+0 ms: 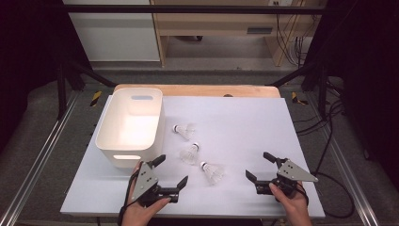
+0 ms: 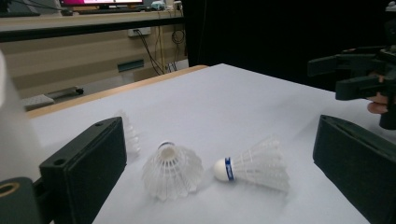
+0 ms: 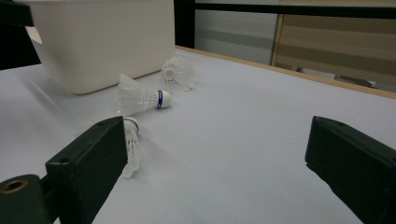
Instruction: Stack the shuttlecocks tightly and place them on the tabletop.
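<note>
Left gripper view (image 2: 219, 154) half hides, perhaps, a third shuttlecock (image 2: 128, 135) behind its fingers (image 2: 84, 172).

Three white shuttlecocks are lying in a loose diagonal row on the white worktop. The far shuttlecock (image 1: 184, 130) is resting on its side just beside the bin (image 1: 129, 123). The middle shuttlecock (image 1: 190, 154) is tilting cork-up on its skirt. The near shuttlecock (image 1: 212, 172), blue-banded at the cork, is lying on its side.
</note>
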Tool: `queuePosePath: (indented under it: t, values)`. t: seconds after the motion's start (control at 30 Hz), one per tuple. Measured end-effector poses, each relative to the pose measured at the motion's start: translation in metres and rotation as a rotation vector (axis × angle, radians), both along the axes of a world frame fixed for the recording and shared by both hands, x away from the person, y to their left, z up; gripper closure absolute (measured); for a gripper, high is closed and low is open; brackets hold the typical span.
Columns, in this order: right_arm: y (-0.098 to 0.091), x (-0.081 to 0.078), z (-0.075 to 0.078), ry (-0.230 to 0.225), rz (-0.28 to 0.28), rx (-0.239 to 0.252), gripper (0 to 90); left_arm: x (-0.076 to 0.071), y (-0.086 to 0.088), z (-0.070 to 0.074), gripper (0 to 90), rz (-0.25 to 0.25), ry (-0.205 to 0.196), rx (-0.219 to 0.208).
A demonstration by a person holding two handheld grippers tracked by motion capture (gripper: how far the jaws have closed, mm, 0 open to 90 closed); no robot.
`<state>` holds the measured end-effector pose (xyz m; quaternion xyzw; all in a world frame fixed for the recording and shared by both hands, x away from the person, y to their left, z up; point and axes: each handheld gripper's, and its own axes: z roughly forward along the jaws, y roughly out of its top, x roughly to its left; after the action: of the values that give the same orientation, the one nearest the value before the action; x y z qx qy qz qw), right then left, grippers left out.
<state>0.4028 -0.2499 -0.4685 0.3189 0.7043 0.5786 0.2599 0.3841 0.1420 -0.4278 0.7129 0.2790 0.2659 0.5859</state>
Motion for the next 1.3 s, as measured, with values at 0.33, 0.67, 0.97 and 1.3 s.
queuePosePath:
  t: [0.33, 0.67, 0.97, 1.3]
  values:
    - [-0.002, -0.002, 0.0, -0.003, 0.017, 0.019, 5.9, 0.059, -0.05, 0.022, 3.2, 0.032, -0.009, 0.066]
    - [0.0, -0.002, 0.001, -0.002, 0.026, 0.025, 5.6, 0.113, -0.085, 0.055, 4.0, 0.069, -0.03, 0.125]
    - [-0.001, -0.002, 0.0, 0.001, 0.021, 0.029, 5.4, 0.146, -0.088, 0.068, 4.2, 0.13, -0.027, 0.14]
    - [-0.001, -0.001, -0.001, -0.001, 0.024, 0.024, 5.3, 0.172, -0.087, 0.052, 5.6, 0.16, 0.059, 0.171]
